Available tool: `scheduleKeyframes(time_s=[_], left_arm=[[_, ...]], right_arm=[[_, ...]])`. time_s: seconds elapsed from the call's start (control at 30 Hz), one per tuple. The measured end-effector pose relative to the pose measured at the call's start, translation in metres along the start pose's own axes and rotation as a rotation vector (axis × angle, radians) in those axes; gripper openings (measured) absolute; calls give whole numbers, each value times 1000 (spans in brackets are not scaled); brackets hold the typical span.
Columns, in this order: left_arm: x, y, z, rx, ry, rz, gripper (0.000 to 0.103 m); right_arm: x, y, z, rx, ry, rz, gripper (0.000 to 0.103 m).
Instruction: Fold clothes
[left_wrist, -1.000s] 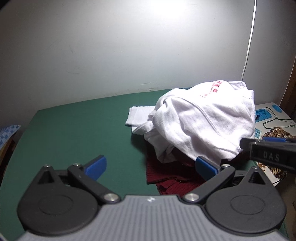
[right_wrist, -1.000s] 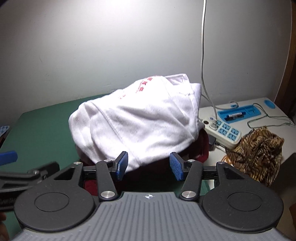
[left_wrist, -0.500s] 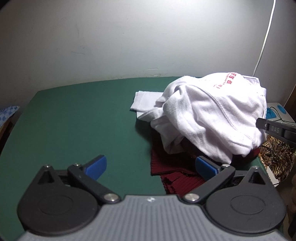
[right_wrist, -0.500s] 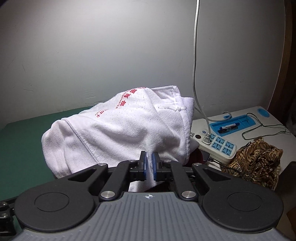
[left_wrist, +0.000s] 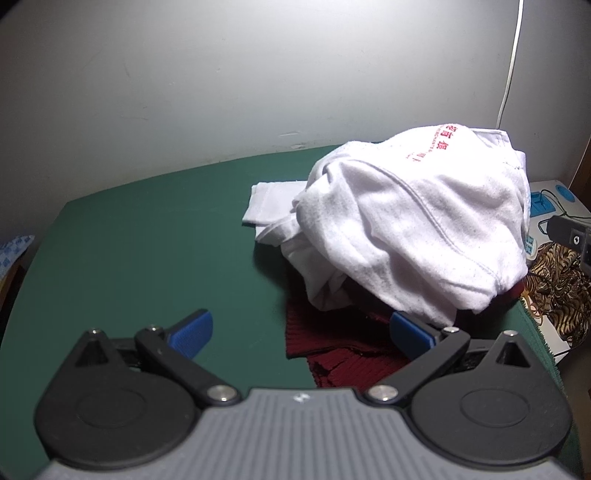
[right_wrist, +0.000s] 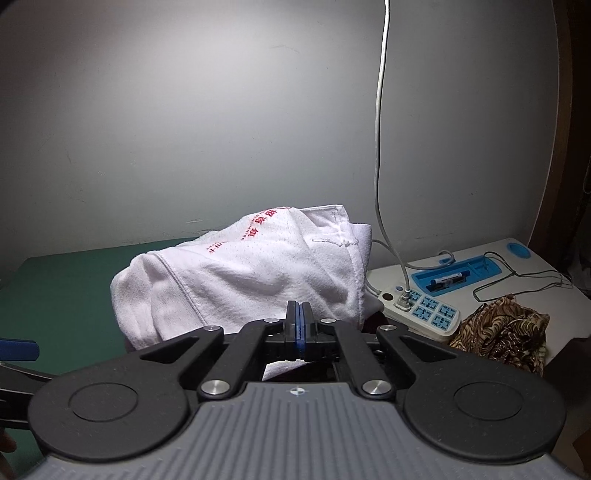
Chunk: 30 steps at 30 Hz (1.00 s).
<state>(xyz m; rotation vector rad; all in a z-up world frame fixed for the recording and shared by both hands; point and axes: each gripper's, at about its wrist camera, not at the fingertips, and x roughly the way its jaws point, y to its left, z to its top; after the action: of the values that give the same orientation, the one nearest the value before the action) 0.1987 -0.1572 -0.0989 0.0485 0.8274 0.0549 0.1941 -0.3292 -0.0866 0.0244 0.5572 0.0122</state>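
1. The white shirt (left_wrist: 402, 229) is my landmark. It sits in a rumpled heap on the green table (left_wrist: 140, 236), toward the table's right end, with red lettering showing near its top. Nothing about the heap reads as folded.

2. Under the shirt, on the side nearest me, lies a dark red knit garment (left_wrist: 332, 347). Its ribbed edge pokes out flat onto the table, so the shirt is resting on it rather than beside it.

3. My left gripper (left_wrist: 301, 328) hovers on the near side of the shirt with its blue pads spread wide and nothing between them. One pad sits over bare table, the other close to the shirt's lower hem above the red knit. I judge it is held open there to be ready for a hem or corner.

4. My right gripper (right_wrist: 300, 326) has its pads pressed together right at the shirt's near edge. A sliver of white cloth shows just below the pads, but I cannot tell whether any fabric is actually pinched between them.

5. To the right of the shirt, off the green table, a power strip (right_wrist: 424, 308) sits on a white side surface, with a patterned brown cloth (right_wrist: 506, 338) just in front of it. Both are clear of the shirt, so lifting it should not drag them.

6. Getting the shirt spread flat would need two held points, well apart.
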Motion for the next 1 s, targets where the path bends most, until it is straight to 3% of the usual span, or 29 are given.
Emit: scheduleKeyframes(time_s=[0.07,0.13,0.2,0.23,0.3,0.4,0.43,0.47,0.5,0.53,0.67,0.87,0.93,1.0], left_arm=[[4,-2,0,11,3,4,102],[6,-4,-1,16,2,-1,102],[7,-6,-2,28,3,-6,102],[9,-7,-3,36,5,-7,102],[13,-10,-5,55,8,-8,102],[20,-14,-8,81,14,-18,102],[23,-16,-9,86,18,-24,102],[26,-17,-9,89,22,-30,102],[29,-17,-9,91,27,-36,102],[31,-18,-9,91,30,-42,102],[38,-19,-9,83,26,-65,102],[29,-21,-9,86,-4,-87,98],[26,-22,-9,87,-14,-94,69],[23,-23,-10,88,-24,-101,0]], right_arm=[[8,-5,-4,6,43,-1,5],[17,-11,-8,57,87,26,43],[21,-13,-9,99,81,52,64],[21,-12,-8,100,52,61,70],[25,-5,-6,66,-20,50,71],[41,7,-2,-35,-52,-5,71],[47,7,-2,-49,-33,-10,58],[54,7,-2,-62,-14,-14,36],[58,6,-2,-62,4,-10,7],[55,0,-2,-27,8,17,3],[19,-15,-4,34,-62,118,3],[-49,-15,-15,24,-121,368,2],[-63,-14,-13,29,-156,421,2],[-77,-12,-10,37,-192,471,2]])
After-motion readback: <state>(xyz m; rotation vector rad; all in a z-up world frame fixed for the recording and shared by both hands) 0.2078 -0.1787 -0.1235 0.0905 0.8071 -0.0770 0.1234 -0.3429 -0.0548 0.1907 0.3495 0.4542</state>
